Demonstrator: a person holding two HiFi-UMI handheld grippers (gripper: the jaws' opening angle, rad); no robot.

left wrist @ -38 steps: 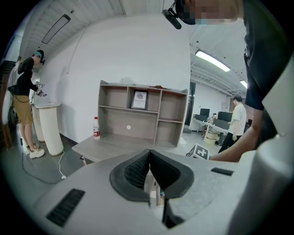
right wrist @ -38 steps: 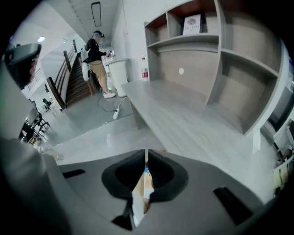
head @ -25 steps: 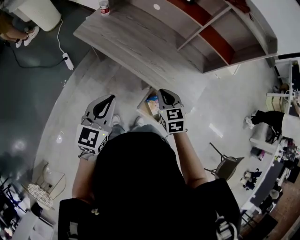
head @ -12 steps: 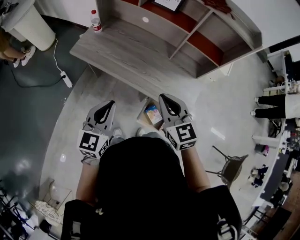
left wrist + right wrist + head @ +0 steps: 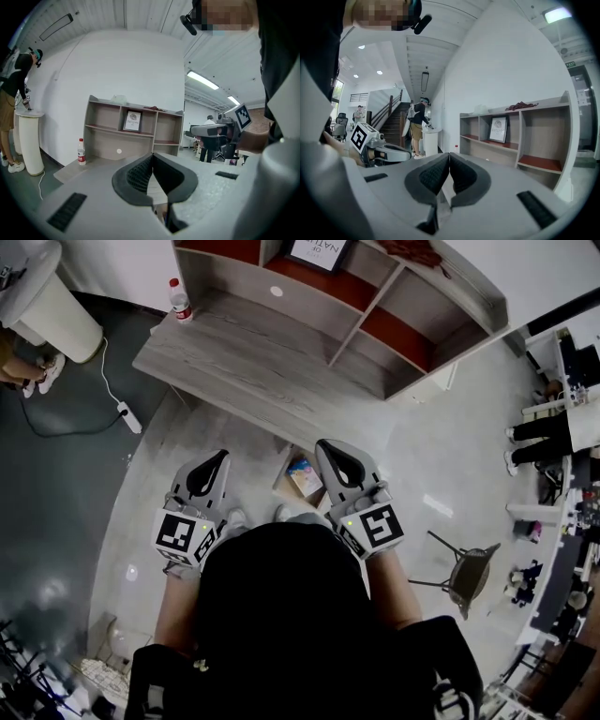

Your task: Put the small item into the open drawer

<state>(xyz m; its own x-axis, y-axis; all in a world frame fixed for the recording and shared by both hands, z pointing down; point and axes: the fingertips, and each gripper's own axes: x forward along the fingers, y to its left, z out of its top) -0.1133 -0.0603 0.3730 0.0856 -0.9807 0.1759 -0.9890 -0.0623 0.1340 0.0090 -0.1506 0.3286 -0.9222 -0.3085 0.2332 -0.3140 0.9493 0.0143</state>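
Observation:
A small white round item (image 5: 276, 292) lies on the grey wooden desk (image 5: 234, 352), below the shelf unit (image 5: 375, 306). It also shows in the left gripper view as a small white round item (image 5: 119, 151). Under the desk's near edge an open drawer (image 5: 286, 468) holds something colourful (image 5: 306, 475). I hold both grippers up in front of my body, well short of the desk. My left gripper (image 5: 208, 468) (image 5: 152, 157) has its jaws together and empty. The right gripper (image 5: 339, 454) (image 5: 449, 155) is shut too, holding nothing.
A water bottle (image 5: 176, 298) stands at the desk's left end. A framed picture (image 5: 314, 251) sits in the shelf. A white pedestal (image 5: 47, 296) and power strip (image 5: 125, 416) are on the left, a chair (image 5: 461, 573) on the right. People stand further off.
The head view has tilted up, so more of the shelf unit shows and the desk sits lower in the frame. Both grippers stay shut, side by side, almost where they were.

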